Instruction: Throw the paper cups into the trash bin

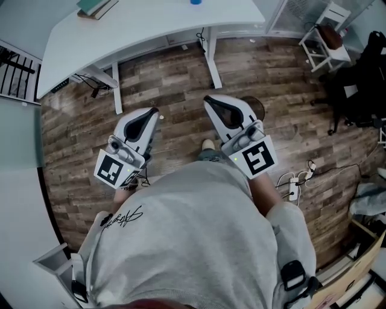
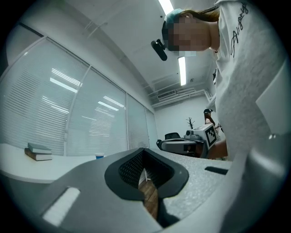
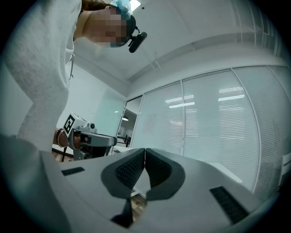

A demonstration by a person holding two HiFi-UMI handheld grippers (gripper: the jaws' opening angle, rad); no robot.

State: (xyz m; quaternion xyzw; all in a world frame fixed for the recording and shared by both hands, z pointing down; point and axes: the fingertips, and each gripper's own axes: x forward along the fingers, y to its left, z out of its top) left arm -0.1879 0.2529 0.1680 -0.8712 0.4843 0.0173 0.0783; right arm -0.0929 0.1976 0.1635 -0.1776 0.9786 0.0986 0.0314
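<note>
No paper cup or trash bin shows for certain; a small blue cup-like thing (image 1: 195, 2) (image 2: 99, 156) stands at the far edge of the white table (image 1: 151, 30). I hold both grippers level in front of my body over the wood floor, short of the table. My left gripper (image 1: 154, 112) (image 2: 144, 151) is shut, jaws meeting at the tips with nothing between them. My right gripper (image 1: 208, 99) (image 3: 145, 150) is shut and empty too. Each gripper view shows the other gripper alongside: the right gripper (image 2: 182, 144) and the left gripper (image 3: 91, 139).
Books (image 1: 96, 6) (image 2: 38, 151) lie on the table's left end. Table legs (image 1: 212, 60) stand ahead. A white chair (image 1: 325, 36) and dark gear (image 1: 362, 84) sit at the right. A power strip with cables (image 1: 295, 181) lies on the floor, a cardboard box (image 1: 362, 265) at lower right.
</note>
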